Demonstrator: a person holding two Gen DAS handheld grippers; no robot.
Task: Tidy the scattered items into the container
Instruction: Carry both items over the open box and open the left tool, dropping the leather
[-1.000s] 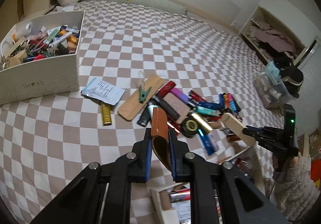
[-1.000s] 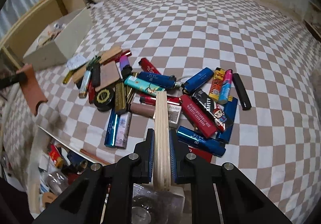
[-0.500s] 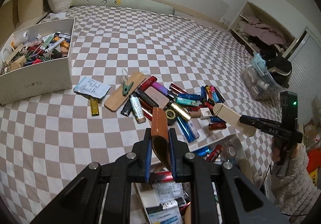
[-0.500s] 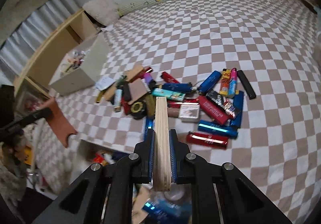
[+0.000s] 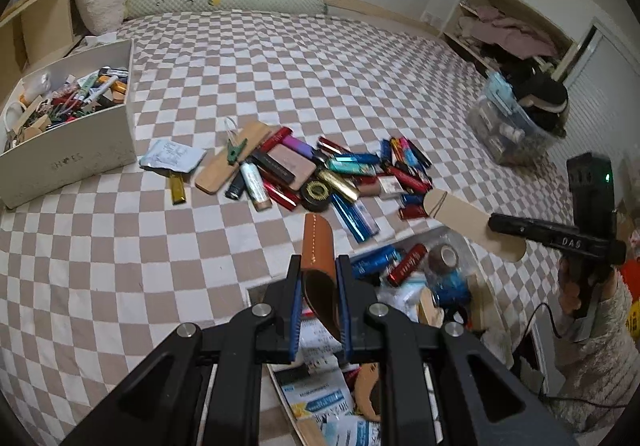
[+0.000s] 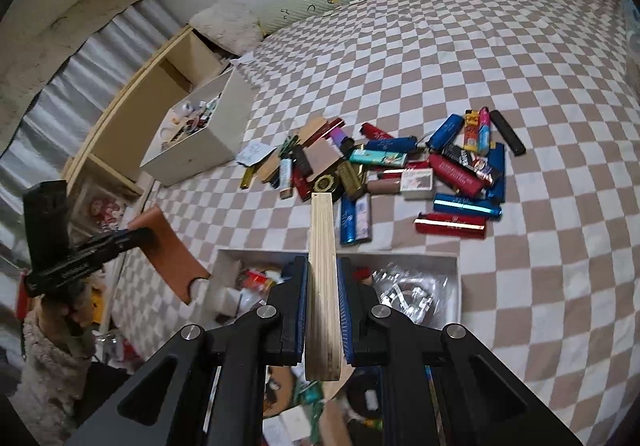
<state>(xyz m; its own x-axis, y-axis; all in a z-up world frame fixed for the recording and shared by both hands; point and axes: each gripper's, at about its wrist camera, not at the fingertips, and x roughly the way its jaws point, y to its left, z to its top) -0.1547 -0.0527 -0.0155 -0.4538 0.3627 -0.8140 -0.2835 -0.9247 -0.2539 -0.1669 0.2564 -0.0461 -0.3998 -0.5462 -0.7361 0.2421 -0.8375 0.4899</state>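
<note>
my left tool (image 5: 318,286) is clamped on a brown leather sleeve (image 5: 317,246), its stitched edge up and its open mouth toward the camera, held in the air above the near edge of the bed (image 5: 120,246). my right tool (image 6: 323,286) is clamped on a pale wooden paddle (image 6: 322,246), seen edge-on in its own view and flat from the left view, where it sticks out from the tool over the bed's edge beside the pile. the pile of lighters (image 5: 360,174) and other small things lies scattered on the checked cover, with another wooden paddle (image 5: 232,162), a green clip (image 5: 235,150) on top of it and a pale blue packet (image 5: 172,156) at its left end. the white box (image 5: 68,150) stands on the bed to the left of the pile, just apart from the packet, already holding a jumble of small items. below the bed's edge, under both tools, an open drawer (image 6: 456,286) full of clutter shows
</note>
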